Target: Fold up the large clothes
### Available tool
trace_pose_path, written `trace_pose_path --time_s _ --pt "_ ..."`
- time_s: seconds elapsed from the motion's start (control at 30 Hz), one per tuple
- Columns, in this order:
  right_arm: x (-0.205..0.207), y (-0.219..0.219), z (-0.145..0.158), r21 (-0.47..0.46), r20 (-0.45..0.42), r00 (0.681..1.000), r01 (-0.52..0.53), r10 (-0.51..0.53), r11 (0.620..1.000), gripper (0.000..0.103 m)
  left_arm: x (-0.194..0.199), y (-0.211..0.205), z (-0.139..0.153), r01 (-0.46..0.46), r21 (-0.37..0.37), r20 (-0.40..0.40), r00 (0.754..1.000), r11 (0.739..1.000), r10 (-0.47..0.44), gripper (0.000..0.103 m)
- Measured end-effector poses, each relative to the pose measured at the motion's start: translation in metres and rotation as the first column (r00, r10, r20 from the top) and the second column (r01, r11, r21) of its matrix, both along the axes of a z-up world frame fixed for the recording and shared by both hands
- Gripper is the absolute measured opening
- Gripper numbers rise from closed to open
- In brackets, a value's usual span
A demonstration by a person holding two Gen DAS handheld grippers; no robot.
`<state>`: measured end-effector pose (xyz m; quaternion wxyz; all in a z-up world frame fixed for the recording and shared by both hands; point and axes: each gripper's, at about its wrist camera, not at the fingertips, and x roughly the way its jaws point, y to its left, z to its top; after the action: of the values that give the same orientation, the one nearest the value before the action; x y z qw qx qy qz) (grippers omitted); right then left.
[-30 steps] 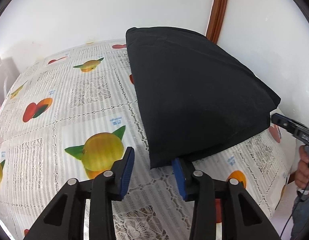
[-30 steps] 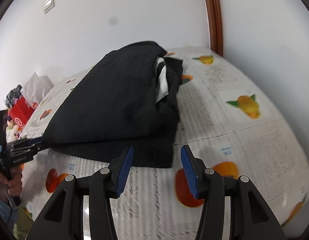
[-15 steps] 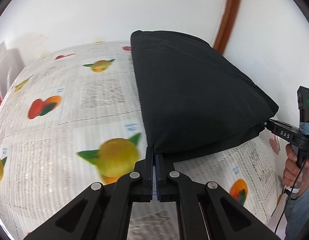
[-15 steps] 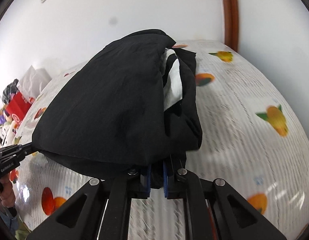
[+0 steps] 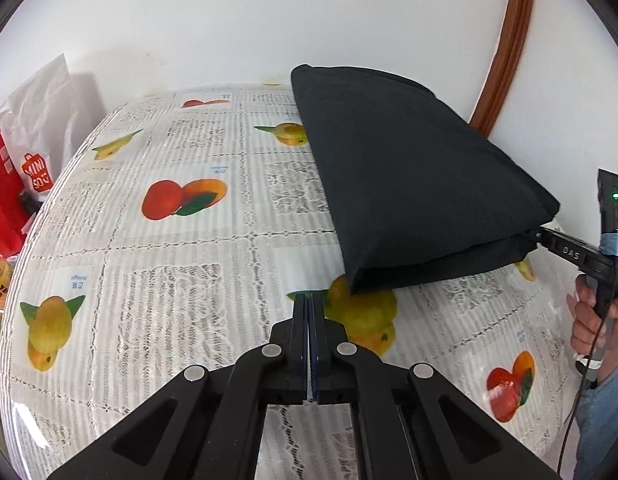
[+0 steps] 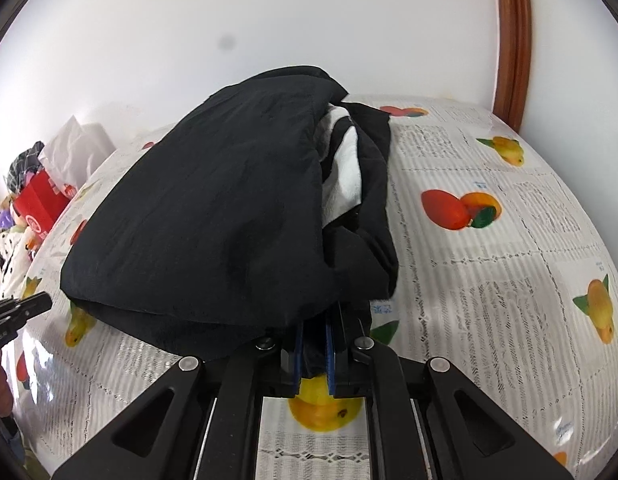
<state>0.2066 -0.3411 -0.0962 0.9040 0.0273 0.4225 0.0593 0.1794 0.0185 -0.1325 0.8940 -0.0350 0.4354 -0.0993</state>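
A black folded garment (image 5: 409,184) lies on the fruit-print tablecloth (image 5: 181,248), lifted at its near edge. My left gripper (image 5: 310,304) is shut with nothing between its pads; the garment's near corner hangs just to its right, apart from it. In the right wrist view the garment (image 6: 213,216) shows a white striped inner layer (image 6: 345,164). My right gripper (image 6: 313,344) is shut on the garment's near edge and holds it above the table. The right gripper also shows in the left wrist view (image 5: 569,254), at the garment's right corner.
A red and white shopping bag (image 5: 25,168) stands at the table's left edge, with clutter beside it (image 6: 25,200). A wooden door frame (image 5: 509,40) runs up the white wall behind. The left gripper's tip (image 6: 17,312) shows at the left of the right wrist view.
Both grippers shut from open. The right one took the garment's edge and raised it. The left gripper's closed tips now sit left of the garment's corner, free of the cloth.
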Motion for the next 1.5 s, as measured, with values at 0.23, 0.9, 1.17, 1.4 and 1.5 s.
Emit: trace_pose_path --time_s 0.23,0.9,1.17,1.4,1.5 --pt "-0.007 -0.009 0.004 -0.016 0.002 0.999 0.048 -0.048 0.999 0.014 0.007 -0.021 -0.004 0.036 -0.021 -0.013 0.999 0.999 -0.036 0.031" --pt "0.008 0.001 -0.007 -0.040 0.018 1.000 -0.007 0.008 0.999 0.008 0.029 -0.028 -0.014 0.003 -0.002 0.016 1.000 1.000 -0.002 0.003" --pt "0.015 0.022 -0.007 -0.037 0.024 0.999 -0.038 0.039 0.999 0.008 0.013 -0.005 -0.009 -0.021 0.004 0.005 1.000 1.000 0.021 0.003" --pt "-0.017 0.019 0.018 -0.056 0.049 0.997 -0.056 0.059 0.997 0.017 0.001 0.003 -0.007 -0.009 -0.006 -0.020 1.000 1.000 0.009 0.004" --pt "-0.033 0.014 0.036 -0.038 0.101 0.993 -0.062 0.066 0.997 0.039 -0.008 0.007 -0.001 0.002 -0.026 -0.006 1.000 1.000 -0.002 0.007"
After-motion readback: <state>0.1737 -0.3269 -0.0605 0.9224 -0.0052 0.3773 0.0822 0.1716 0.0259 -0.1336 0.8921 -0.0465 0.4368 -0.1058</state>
